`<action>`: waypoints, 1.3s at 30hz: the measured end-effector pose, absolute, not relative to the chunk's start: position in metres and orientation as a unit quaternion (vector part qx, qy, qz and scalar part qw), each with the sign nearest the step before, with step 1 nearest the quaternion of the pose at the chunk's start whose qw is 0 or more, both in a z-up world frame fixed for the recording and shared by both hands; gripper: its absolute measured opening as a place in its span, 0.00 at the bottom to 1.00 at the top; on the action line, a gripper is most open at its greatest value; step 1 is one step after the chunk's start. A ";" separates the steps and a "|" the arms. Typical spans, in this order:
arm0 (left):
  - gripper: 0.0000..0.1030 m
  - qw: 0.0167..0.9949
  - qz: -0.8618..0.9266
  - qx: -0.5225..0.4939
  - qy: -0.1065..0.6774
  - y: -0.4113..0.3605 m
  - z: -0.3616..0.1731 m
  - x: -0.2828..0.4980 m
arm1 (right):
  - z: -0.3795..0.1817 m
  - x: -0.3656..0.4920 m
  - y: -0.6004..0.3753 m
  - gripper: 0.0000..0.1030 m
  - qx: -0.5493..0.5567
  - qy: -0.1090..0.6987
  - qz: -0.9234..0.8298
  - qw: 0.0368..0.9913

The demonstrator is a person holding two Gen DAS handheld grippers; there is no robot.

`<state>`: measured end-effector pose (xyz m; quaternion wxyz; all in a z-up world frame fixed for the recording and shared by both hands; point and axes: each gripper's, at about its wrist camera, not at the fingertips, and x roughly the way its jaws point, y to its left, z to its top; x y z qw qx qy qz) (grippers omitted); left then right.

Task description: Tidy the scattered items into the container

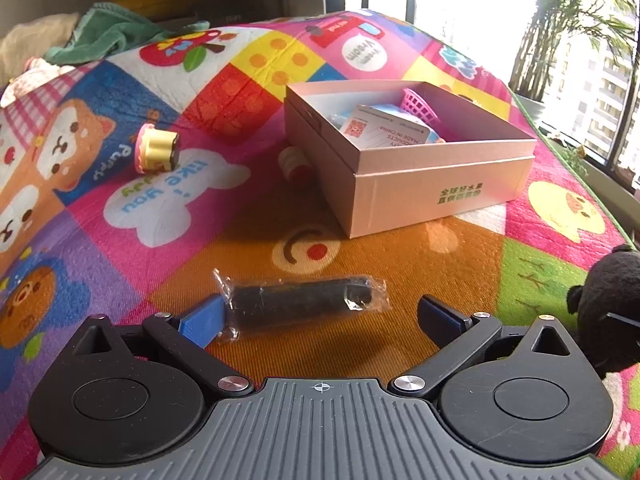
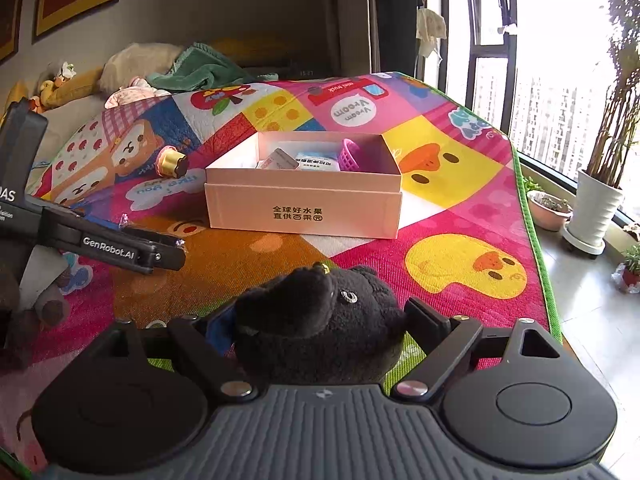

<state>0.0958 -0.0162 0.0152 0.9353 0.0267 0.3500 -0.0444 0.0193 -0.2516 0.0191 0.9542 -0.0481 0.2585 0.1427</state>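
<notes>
A pale pink cardboard box [image 1: 440, 192] [image 2: 304, 212] stands open on the colourful play mat, holding a pink basket [image 2: 350, 156] and some packets. A black cylinder in clear wrap [image 1: 304, 300] lies on the mat between the fingers of my left gripper [image 1: 320, 314], which is open; the wrap's end touches the left blue pad [image 1: 202, 320]. My right gripper [image 2: 320, 324] is shut on a black plush toy [image 2: 316, 320] near the mat's front. That plush [image 1: 612, 308] also shows at the right edge of the left wrist view. A yellow cupcake toy [image 1: 158, 152] [image 2: 172, 162] lies left of the box.
A small white and red toy [image 1: 294, 162] rests against the box's left side. The left gripper [image 2: 160, 250] reaches in from the left of the right wrist view. Pillows and a green towel [image 2: 200, 66] lie at the back. Potted plants [image 2: 596, 200] stand on the floor right of the mat's edge.
</notes>
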 end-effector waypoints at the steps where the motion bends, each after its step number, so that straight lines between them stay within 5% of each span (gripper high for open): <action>1: 1.00 0.935 -0.040 0.033 0.351 -0.018 0.014 0.100 | 0.019 0.018 -0.250 0.84 -0.051 0.256 0.141 0.955; 11: 1.00 0.932 -0.050 0.038 0.356 -0.005 0.009 0.112 | 0.015 0.019 -0.246 0.85 -0.057 0.255 0.130 0.957; 15: 0.89 0.932 -0.064 0.045 0.355 -0.009 0.010 0.110 | 0.012 0.023 -0.248 0.86 -0.045 0.259 0.131 0.956; 39: 0.87 0.924 -0.152 0.045 0.349 -0.030 0.027 0.051 | 0.022 0.012 -0.245 0.84 -0.052 0.247 0.134 0.958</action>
